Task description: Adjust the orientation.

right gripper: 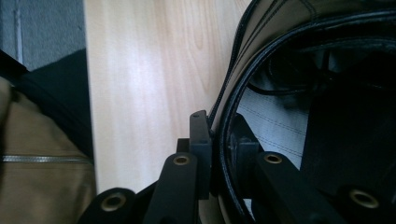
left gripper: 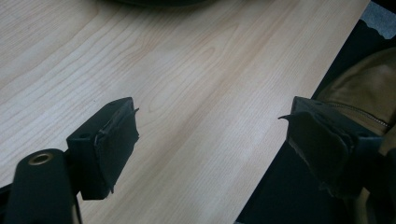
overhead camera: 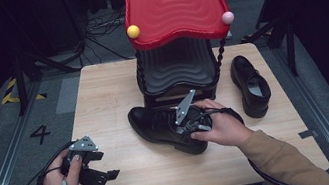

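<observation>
High view: we see a red-topped rack (overhead camera: 172, 5) at the back of the counter (overhead camera: 113, 101), one black shoe (overhead camera: 168, 128) before it and a second shoe (overhead camera: 251, 85) at its right. The right gripper (right gripper: 223, 140) is clenched on the near shoe's collar rim; so thin a bite could slip on lifting. The left gripper (left gripper: 210, 140) hangs released, empty. The shelf's interior stays dark, its depth unreadable.

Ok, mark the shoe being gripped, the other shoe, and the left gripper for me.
gripped shoe (overhead camera: 150, 124), high view, on its toe.
other shoe (overhead camera: 241, 68), high view, on its toe.
left gripper (left gripper: 212, 140), left gripper view, midway between the wide-apart fingertips.
</observation>
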